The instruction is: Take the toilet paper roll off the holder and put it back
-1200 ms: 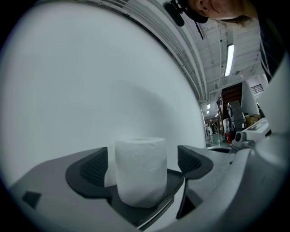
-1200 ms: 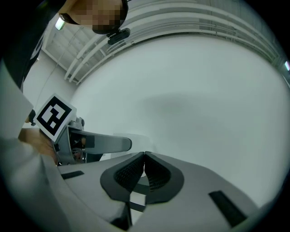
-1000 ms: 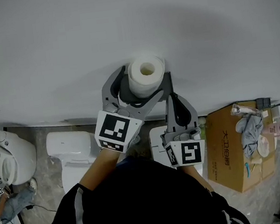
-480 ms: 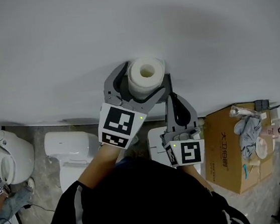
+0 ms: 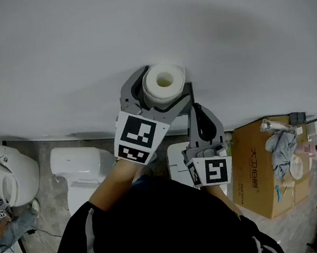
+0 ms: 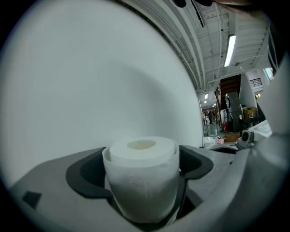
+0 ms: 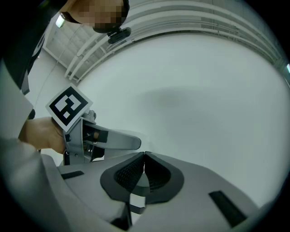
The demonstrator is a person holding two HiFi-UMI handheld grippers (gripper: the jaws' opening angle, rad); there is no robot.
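The toilet paper roll (image 6: 142,181) sits clamped across its wound sides between the jaws of the left gripper (image 5: 162,94), close to the white wall (image 5: 79,41); no holder is visible. Expect a light, soft, easily crushed load, so apply moderate pressure on the outer wrap at mid-height. The right gripper (image 7: 144,168) is closed with nothing between its jaws.

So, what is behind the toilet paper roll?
Only plain white wall shows behind the toilet paper roll between the left gripper fingers. The roll covers the part directly behind.
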